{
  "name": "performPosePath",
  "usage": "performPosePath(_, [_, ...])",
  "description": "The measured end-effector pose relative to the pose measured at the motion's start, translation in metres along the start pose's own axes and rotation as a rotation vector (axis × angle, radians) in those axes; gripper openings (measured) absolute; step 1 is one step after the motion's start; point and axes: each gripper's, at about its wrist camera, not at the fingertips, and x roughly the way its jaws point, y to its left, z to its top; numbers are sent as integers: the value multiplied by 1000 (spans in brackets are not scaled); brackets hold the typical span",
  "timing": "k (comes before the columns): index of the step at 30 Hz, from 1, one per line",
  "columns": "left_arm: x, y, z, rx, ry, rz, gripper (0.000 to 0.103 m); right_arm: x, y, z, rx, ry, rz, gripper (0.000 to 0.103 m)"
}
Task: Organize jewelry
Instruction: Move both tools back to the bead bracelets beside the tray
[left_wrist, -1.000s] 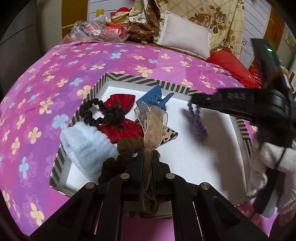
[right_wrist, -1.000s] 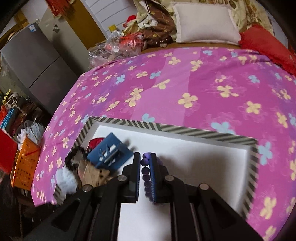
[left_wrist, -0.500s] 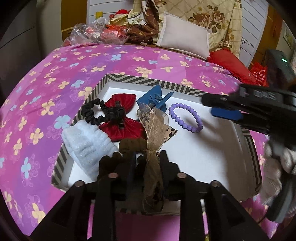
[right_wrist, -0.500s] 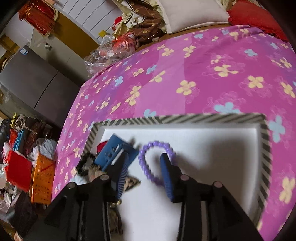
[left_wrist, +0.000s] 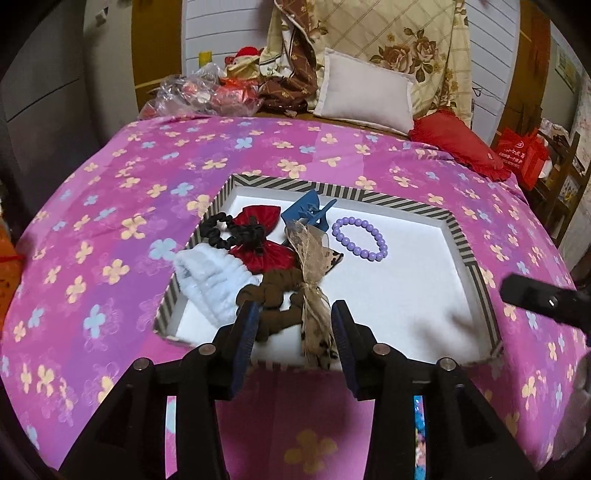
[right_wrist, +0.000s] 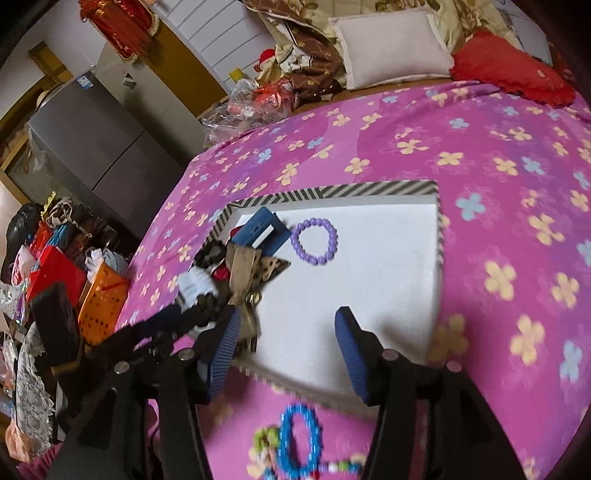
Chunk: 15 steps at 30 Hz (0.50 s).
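A white tray with a striped rim lies on the flowered purple bedspread. In it lie a purple bead bracelet, a blue claw clip, a red bow, a black scrunchie, a white fluffy band, a brown scrunchie and a gold ribbon bow. My left gripper is open over the tray's near edge, the ribbon's tail between its jaws. My right gripper is open and empty above the tray's near rim. A blue bead bracelet lies on the bedspread below it.
Pillows and a red cushion sit at the head of the bed, with plastic bags beside them. A grey cabinet and an orange basket stand left of the bed. More small beaded pieces lie near the blue bracelet.
My right gripper opened, left the purple bracelet in the tray and pulled back. My left gripper opened off the gold ribbon bow and drew back slightly.
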Motion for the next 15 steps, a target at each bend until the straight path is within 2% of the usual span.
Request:
performPosePath(5, [-15,-6,-11,2,-3,-8,42,-26,6,-28,-4,-26,-1,63])
performPosePath(15, [-40,-18,-36,19,-11,2,42,-56,27,-78,-77,-61,-73,67])
